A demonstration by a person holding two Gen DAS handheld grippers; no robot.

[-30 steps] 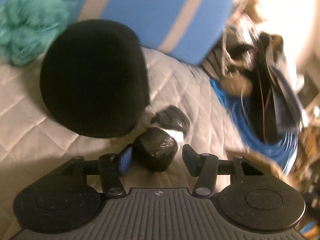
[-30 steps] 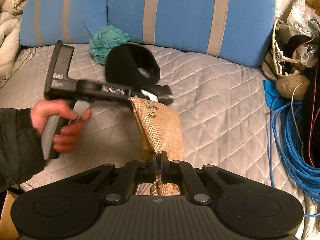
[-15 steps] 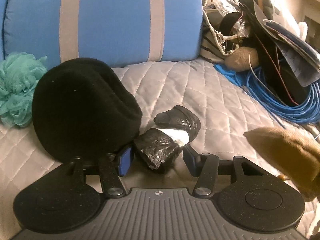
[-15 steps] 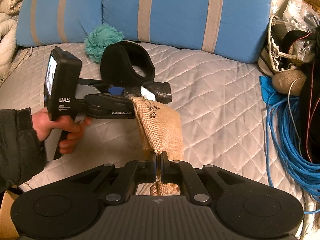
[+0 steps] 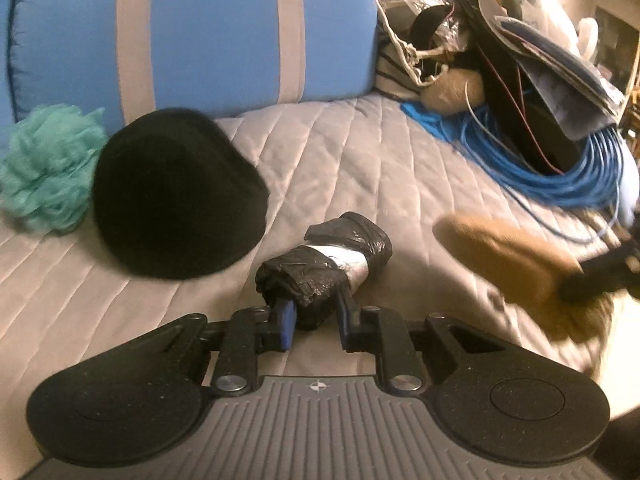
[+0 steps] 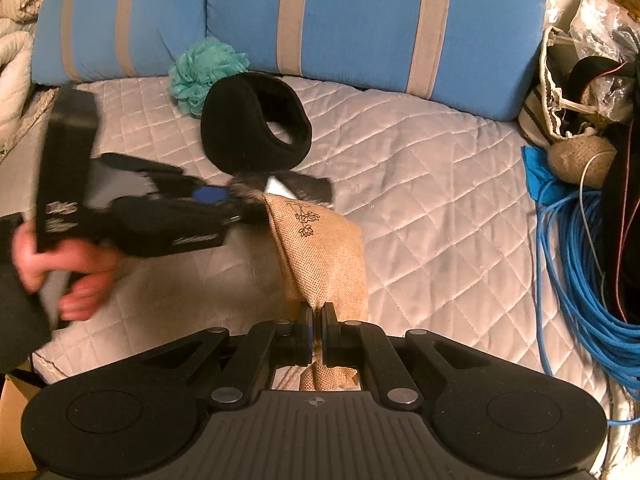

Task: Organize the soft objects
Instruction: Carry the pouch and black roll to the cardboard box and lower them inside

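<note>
My left gripper [image 5: 314, 318] is shut on a roll of black plastic bags with a white band [image 5: 324, 264], just above the quilted bed. It also shows from the right wrist view [image 6: 240, 200], blurred, with the roll [image 6: 298, 186] at its tip. My right gripper [image 6: 316, 336] is shut on the neck of a tan burlap pouch [image 6: 324, 248] printed with a flower. The pouch [image 5: 508, 252] shows blurred at the right of the left wrist view. Black earmuffs [image 5: 172, 196] and a teal bath pouf [image 5: 44, 168] lie behind the roll, near the blue pillow.
Blue striped pillows [image 6: 360, 20] line the back of the grey quilted bed [image 6: 440, 184]. A coil of blue cable [image 6: 580, 280], a striped bag [image 6: 556, 92] and dark clutter crowd the right side. A cream blanket [image 6: 12, 60] lies at far left.
My left gripper has closed on the black bag roll and drawn it back from the earmuffs. My right gripper still holds the burlap pouch in about the same place.
</note>
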